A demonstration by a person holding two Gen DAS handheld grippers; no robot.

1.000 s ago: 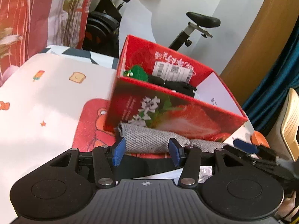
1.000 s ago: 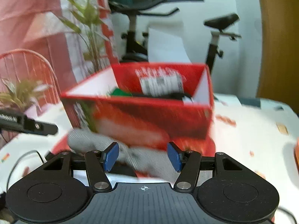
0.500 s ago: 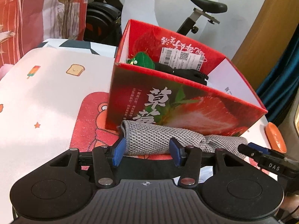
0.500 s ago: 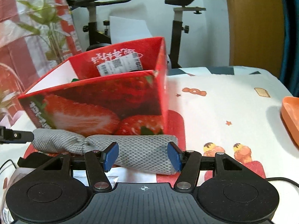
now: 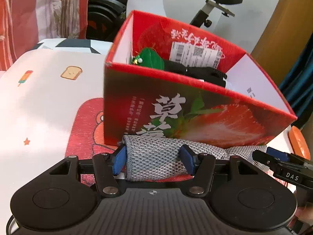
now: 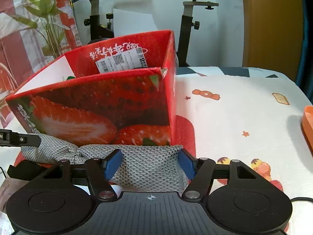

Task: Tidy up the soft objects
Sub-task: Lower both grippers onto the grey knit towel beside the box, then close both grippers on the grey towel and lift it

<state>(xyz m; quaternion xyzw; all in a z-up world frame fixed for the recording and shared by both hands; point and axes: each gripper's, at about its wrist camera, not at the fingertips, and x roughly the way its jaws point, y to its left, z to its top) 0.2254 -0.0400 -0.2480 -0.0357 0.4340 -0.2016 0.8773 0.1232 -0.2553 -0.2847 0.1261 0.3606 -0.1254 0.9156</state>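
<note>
A grey knitted roll lies on the table against the front wall of a red strawberry box. My left gripper straddles the roll's left end, its jaws opening, blue pads beside the knit without squeezing it. My right gripper straddles the right end of the grey roll in the same way, jaws opening. The roll is pinched narrow in its middle. Inside the box lie a green plush and a black soft item. The box fills the left of the right wrist view.
A red bear-print mat lies under the box on a white printed tablecloth. An orange tray sits at the right table edge. An exercise bike and a potted plant stand behind the table.
Both grippers have come down and forward onto the grey roll, so it now lies between their pads. Both pairs of jaws stand wider than before.
</note>
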